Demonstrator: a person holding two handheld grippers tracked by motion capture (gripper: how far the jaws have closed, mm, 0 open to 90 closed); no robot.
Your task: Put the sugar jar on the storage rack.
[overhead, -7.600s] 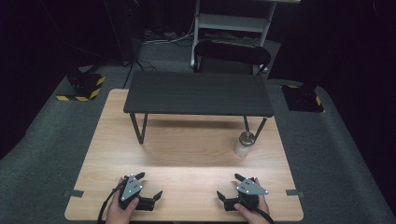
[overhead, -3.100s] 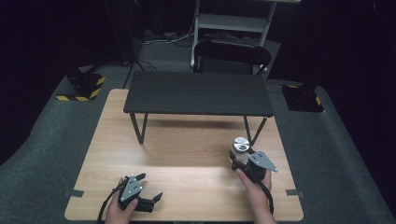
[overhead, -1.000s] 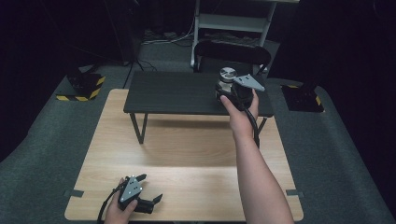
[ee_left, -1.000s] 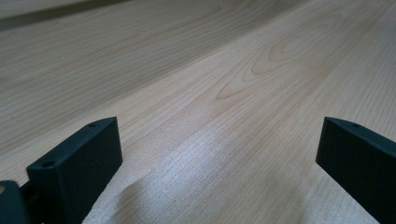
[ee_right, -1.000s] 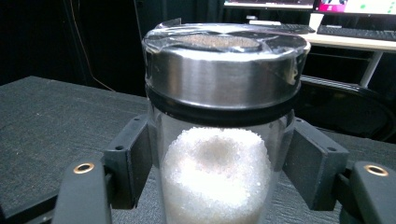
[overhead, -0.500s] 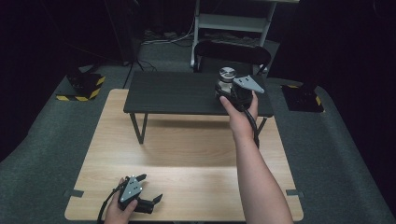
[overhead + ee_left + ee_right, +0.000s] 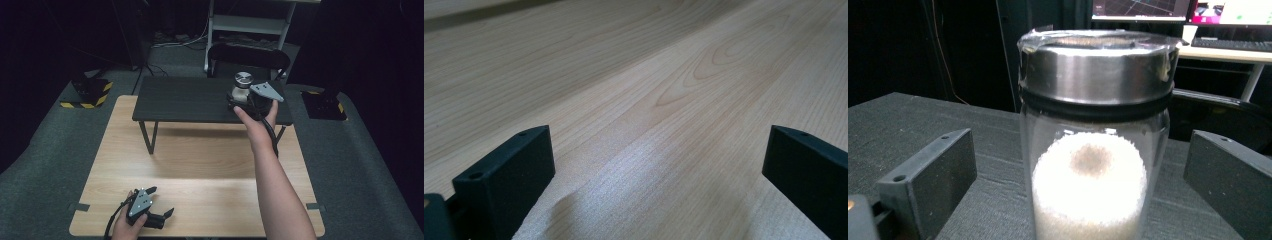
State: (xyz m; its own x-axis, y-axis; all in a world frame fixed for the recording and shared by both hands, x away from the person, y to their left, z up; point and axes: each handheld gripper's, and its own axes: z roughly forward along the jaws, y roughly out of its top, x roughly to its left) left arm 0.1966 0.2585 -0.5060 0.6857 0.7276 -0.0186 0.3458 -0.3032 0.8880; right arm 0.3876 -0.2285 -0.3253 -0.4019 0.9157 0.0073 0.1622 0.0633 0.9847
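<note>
Right gripper view: jar (image 7: 1093,150) holds white grains (image 7: 1088,195).

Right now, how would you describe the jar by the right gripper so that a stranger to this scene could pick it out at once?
Find the light wooden table, then the low black shelf standing at its far end. The jar stands on that shelf's right end, between the open jaws of the right gripper. It is clear glass, holds white grains and has a shiny metal lid.
</note>
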